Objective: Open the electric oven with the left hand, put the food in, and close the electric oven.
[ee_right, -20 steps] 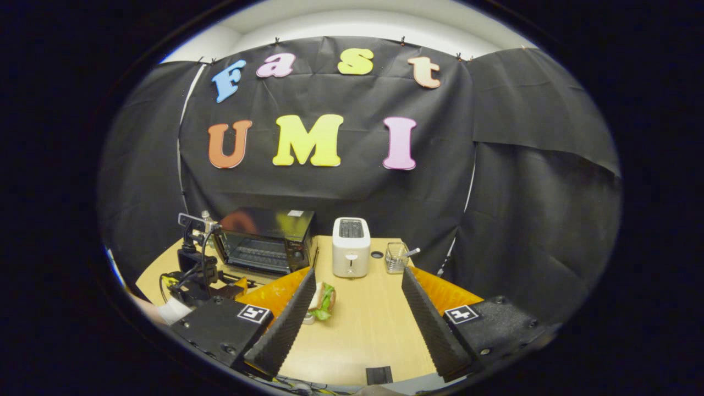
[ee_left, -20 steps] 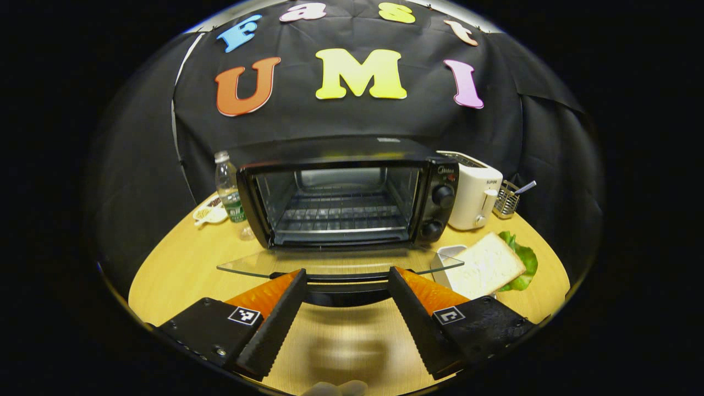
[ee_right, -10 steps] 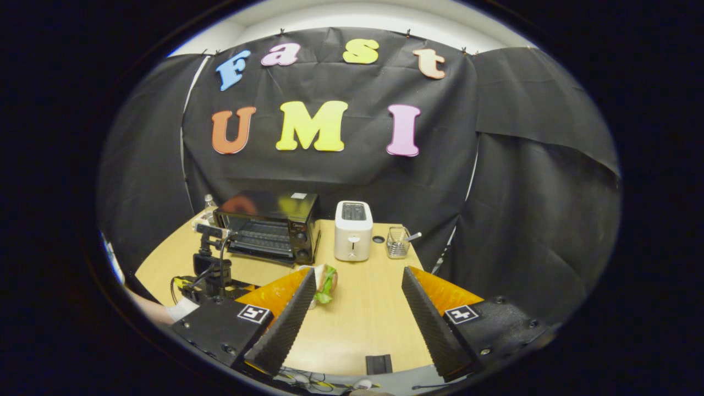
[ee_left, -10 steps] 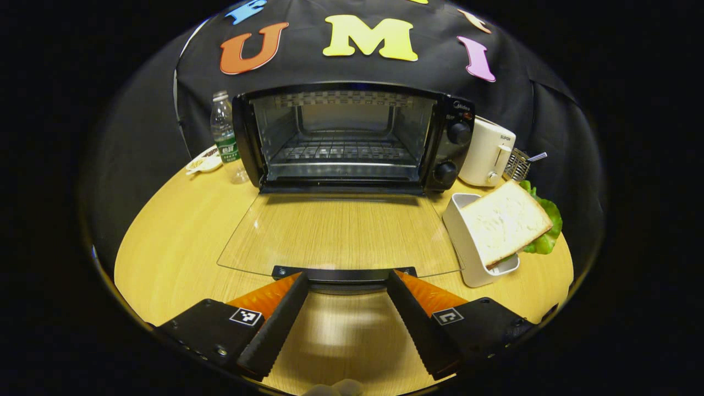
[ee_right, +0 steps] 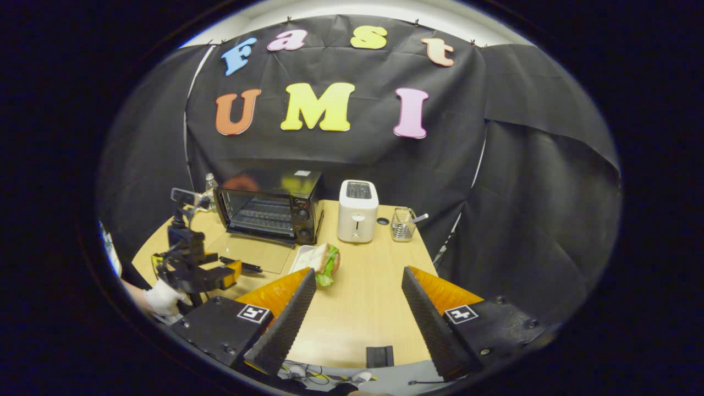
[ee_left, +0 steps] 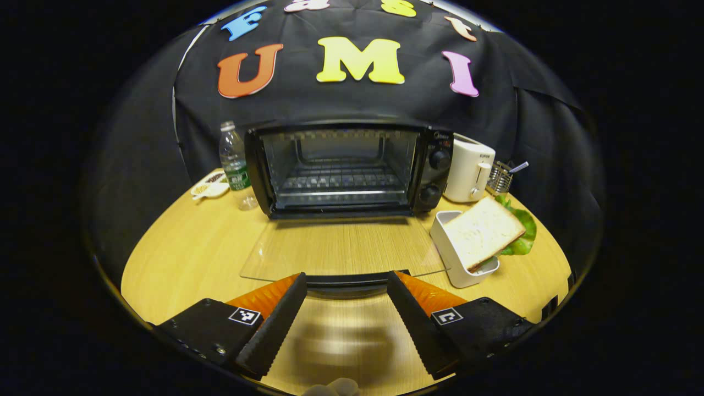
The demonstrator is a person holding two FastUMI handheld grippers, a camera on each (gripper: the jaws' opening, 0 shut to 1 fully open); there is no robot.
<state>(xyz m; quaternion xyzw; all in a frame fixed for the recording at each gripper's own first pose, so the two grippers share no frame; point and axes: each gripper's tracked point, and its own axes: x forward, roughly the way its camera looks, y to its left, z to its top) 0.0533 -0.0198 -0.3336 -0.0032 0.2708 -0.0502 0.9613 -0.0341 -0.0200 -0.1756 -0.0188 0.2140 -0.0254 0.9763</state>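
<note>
On the table (ee_left: pixel 181 247), sandwich (ee_left: pixel 484 231) in white tray (ee_left: pixel 454 264), oven (ee_left: pixel 346 165) open

One oven (ee_left: pixel 346 168), one toaster (ee_left: pixel 467 168), one bottle (ee_left: pixel 235 165), one sandwich (ee_left: pixel 487 234), two claws (ee_left: pixel 345 316).

Small pale lettering marks the front of the white toaster (ee_left: pixel 468 169), near its top, too small to read. A script logo on the black electric oven (ee_left: pixel 352 168), above its knobs, is also illegible. The water bottle (ee_left: pixel 235 165) carries a green label, unreadable.
</note>
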